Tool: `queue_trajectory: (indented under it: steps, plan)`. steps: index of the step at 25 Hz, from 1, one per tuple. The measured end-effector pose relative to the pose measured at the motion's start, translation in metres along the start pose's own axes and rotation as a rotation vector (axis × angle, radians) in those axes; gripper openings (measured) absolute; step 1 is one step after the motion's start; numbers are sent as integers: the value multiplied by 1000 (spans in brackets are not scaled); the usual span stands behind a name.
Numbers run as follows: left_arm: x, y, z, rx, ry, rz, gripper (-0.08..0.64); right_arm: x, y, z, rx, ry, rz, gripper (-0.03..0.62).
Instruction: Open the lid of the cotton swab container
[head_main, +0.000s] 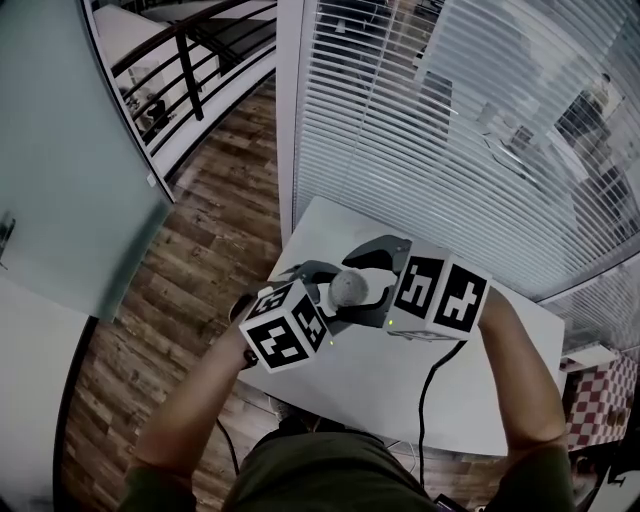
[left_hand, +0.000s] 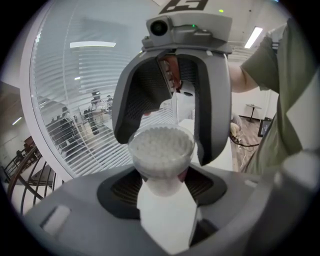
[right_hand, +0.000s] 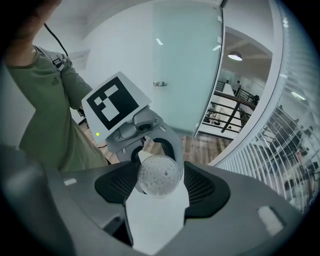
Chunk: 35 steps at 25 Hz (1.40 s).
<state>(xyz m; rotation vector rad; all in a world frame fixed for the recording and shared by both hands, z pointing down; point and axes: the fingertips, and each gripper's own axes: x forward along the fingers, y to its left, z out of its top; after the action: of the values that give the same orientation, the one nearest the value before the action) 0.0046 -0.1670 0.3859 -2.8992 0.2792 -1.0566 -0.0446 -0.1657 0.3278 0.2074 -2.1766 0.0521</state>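
Ok so here's where I am: both tools are on the cotton swab container (head_main: 349, 288) at once, nose to nose, and it's up in the air between them with the white table (head_main: 400, 390) well below.

The left gripper (left_hand: 161, 186) is pinched down on one end. The round clear tub sits right between its pads, swab tips facing its camera. The right gripper (right_hand: 159, 191) is clamped on the opposite end, with its two fingers flanking the tub from the far side of the left tool. So neither tool is free.

Honest caveat: I can't make out the lid seam in any view, so I'm only guessing which tool has the lid and which has the body.

What worries me:

- The tub is smooth, round plastic. If I pull or twist and one pinch is sitting on the curve, I reckon it'll squirt out sideways from between the pads.
- If either tool is straddling the seam, squeezing just pins the lid onto the body and nothing opens.
- If the lid lets go suddenly, the tools jerk apart, the open end tips, and swabs go everywhere. Nothing is under it to catch them.
- Pulling off-axis could jam the lid crooked.
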Motion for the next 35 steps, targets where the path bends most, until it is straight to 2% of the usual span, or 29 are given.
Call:
queue_trajectory:
  steps: [14, 23, 35]
  plan:
    - [1, -2, -7, 19, 20, 8, 268, 11, 4, -2, -1, 118, 10, 273]
    - [-1, -2, -9, 5, 4, 4, 268, 13, 4, 0, -7, 88, 15, 272]
    - [-10, -6, -4, -2, -36, -2, 267, 4, 9, 7, 7, -13, 27, 270]
